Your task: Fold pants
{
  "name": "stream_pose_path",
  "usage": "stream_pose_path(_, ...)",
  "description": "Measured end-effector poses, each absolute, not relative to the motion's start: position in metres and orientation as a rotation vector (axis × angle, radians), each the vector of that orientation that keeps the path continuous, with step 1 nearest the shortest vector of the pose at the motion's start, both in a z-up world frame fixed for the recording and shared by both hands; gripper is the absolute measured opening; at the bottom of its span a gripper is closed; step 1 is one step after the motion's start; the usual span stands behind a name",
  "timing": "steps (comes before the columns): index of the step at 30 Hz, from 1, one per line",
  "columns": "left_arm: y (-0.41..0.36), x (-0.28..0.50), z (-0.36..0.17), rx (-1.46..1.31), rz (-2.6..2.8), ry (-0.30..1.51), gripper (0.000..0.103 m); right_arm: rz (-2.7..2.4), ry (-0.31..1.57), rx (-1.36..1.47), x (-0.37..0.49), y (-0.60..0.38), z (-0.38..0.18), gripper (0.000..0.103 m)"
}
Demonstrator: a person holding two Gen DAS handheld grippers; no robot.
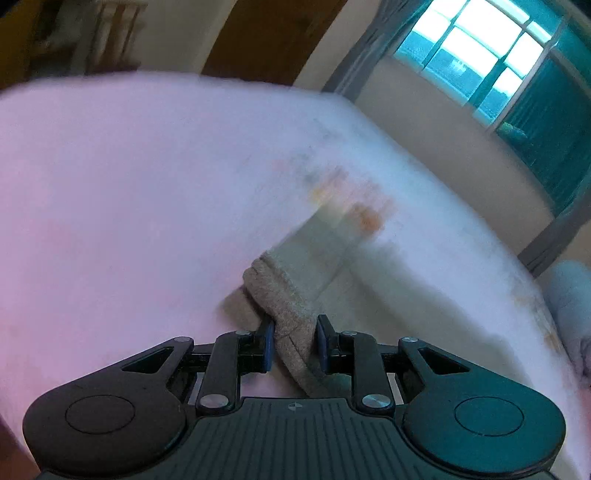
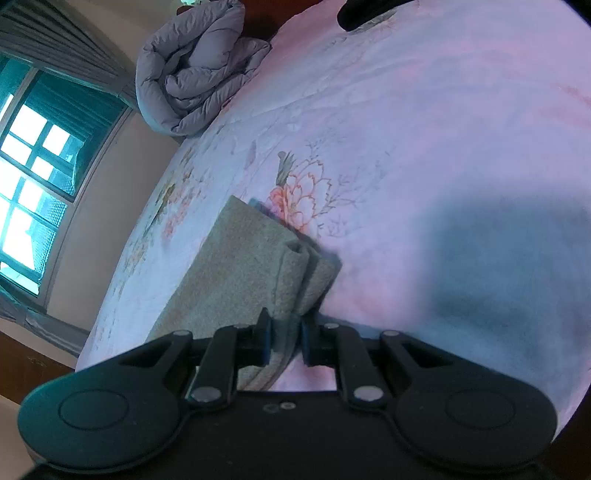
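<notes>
The beige fleece pants lie on a pink flowered bedsheet, stretched away from me. My right gripper is shut on a bunched edge of the pants, with folds of cloth standing up just past the fingers. In the left wrist view the pants run up and right, blurred by motion. My left gripper is shut on a thick hemmed edge of them, held a little above the sheet.
A rolled grey-lilac duvet lies at the far end of the bed. A window with curtains is on the left wall, also in the left wrist view. A wooden door stands beyond the bed. A dark object sits at the top edge.
</notes>
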State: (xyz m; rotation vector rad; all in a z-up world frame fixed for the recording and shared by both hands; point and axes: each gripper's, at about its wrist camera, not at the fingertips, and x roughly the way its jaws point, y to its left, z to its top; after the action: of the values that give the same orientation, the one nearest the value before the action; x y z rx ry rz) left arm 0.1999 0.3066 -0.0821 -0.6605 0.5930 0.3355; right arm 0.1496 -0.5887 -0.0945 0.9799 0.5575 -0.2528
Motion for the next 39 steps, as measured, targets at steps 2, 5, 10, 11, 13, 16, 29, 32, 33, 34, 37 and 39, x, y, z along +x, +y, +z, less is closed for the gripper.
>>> stream_pose_path(2,0.313,0.189,-0.087,-0.701,0.337,0.565,0.060,-0.251,0.560,0.981,0.150,-0.589,-0.094,0.005)
stream_pose_path(5,0.318,0.179,-0.079,-0.699,0.371,0.533,0.073,-0.247,0.559,0.979,0.150,-0.590,-0.094,0.005)
stream_pose_path(10,0.291,0.157,-0.049,-0.601,0.319,0.457,0.073,-0.248,0.554,0.985,0.149,-0.590,-0.095,0.005)
stream_pose_path(11,0.287,0.156,-0.044,-0.586,0.324,0.429,0.073,-0.248,0.552,0.990,0.149,-0.590,-0.096,0.005)
stream_pose_path(13,0.299,0.154,-0.046,-0.647,0.364,0.400,0.073,-0.248,0.553,0.992,0.148,-0.590,-0.096,0.005)
stream_pose_path(16,0.327,0.152,-0.056,-0.860,0.416,0.411,0.073,-0.247,0.562,0.989,0.149,-0.590,-0.095,0.005)
stream_pose_path(29,0.253,0.175,-0.013,-0.528,0.340,0.418,0.090,-0.252,0.555,0.999,0.149,-0.590,-0.096,0.005)
stream_pose_path(32,0.174,0.182,-0.014,-0.285,0.293,0.458,0.103,-0.251,0.534,1.015,0.145,-0.590,-0.099,0.005)
stream_pose_path(33,0.148,0.187,-0.020,-0.214,0.279,0.493,0.103,-0.252,0.529,1.022,0.144,-0.589,-0.099,0.005)
stream_pose_path(34,0.125,0.194,-0.030,-0.142,0.272,0.553,0.103,-0.252,0.530,1.027,0.144,-0.590,-0.099,0.005)
stream_pose_path(37,0.081,0.215,-0.068,0.076,0.293,0.730,0.103,-0.235,0.555,1.034,0.145,-0.594,-0.096,0.005)
stream_pose_path(39,0.081,0.208,-0.063,0.036,0.345,0.690,0.103,-0.210,0.571,1.040,0.147,-0.599,-0.096,0.005)
